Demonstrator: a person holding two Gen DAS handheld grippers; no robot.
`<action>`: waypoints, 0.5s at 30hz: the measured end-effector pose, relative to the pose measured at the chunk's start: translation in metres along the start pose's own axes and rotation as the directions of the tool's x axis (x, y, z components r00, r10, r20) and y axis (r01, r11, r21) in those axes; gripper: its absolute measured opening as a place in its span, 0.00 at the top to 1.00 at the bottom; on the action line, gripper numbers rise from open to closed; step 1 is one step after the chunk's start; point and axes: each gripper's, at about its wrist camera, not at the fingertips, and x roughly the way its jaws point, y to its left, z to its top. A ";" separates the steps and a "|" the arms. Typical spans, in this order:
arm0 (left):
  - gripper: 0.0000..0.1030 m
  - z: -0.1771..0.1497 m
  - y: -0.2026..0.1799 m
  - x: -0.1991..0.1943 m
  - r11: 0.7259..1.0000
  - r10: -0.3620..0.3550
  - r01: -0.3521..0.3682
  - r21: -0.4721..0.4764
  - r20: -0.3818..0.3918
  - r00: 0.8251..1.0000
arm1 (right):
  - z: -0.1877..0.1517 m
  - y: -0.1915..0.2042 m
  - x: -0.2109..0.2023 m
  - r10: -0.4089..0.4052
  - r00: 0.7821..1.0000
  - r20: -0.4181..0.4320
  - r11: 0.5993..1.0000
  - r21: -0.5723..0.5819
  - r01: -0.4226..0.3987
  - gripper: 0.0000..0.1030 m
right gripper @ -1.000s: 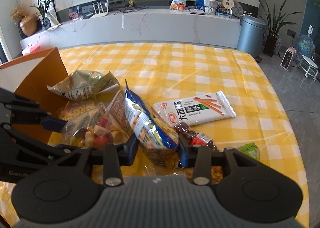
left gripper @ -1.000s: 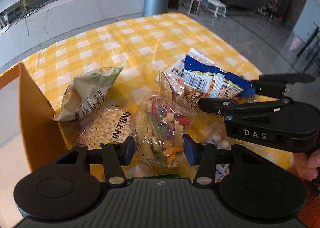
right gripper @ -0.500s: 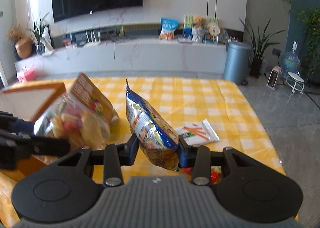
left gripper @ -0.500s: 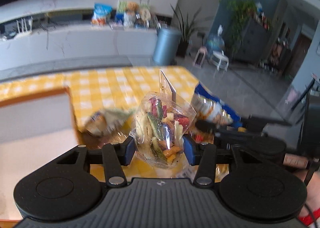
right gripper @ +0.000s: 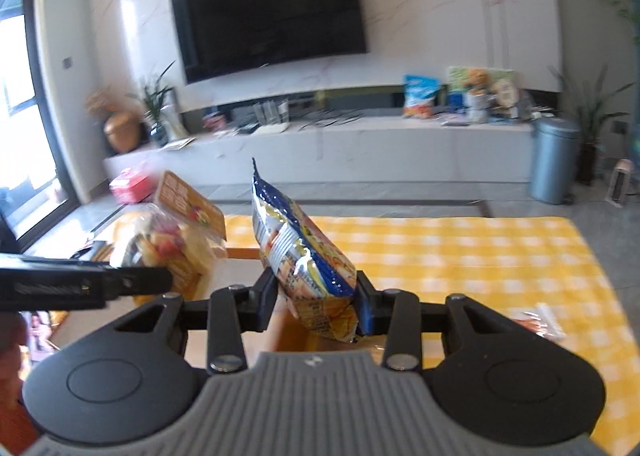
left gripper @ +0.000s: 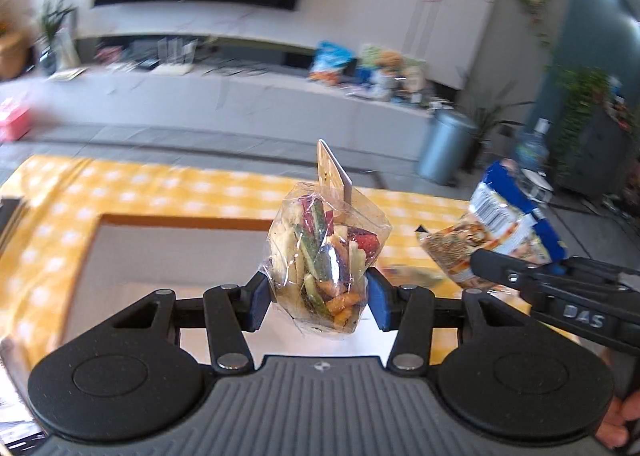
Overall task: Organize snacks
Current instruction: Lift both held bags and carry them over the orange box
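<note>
My left gripper (left gripper: 318, 304) is shut on a clear bag of mixed dried vegetable chips (left gripper: 326, 256) with an orange header card, held in the air over the open orange box (left gripper: 168, 256). My right gripper (right gripper: 316, 306) is shut on a blue and yellow snack packet (right gripper: 304, 256), held up beside the box (right gripper: 240, 252). The packet also shows at the right of the left wrist view (left gripper: 508, 236), and the chip bag shows at the left of the right wrist view (right gripper: 176, 244).
The table has a yellow and white checked cloth (right gripper: 460, 256). A snack pack (right gripper: 540, 322) lies on it at the right. A white TV counter (right gripper: 360, 148) and a grey bin (right gripper: 554, 164) stand beyond the table.
Both grippers have lifted their snacks off the table and swung left toward the orange box. The pile of snacks on the cloth has dropped out of view.
</note>
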 end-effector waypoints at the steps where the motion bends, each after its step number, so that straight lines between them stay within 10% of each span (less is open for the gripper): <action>1: 0.45 0.002 0.012 0.004 1.000 0.015 -0.015 -0.020 -0.014 1.000 | 0.004 0.011 0.008 0.013 1.000 -0.015 1.000 -0.009 -0.014 0.63; 15: 0.45 -0.015 0.099 0.044 0.992 0.106 -0.118 -0.047 -0.209 0.972 | -0.004 0.100 0.159 0.021 0.949 -0.315 0.999 -0.030 -0.032 0.63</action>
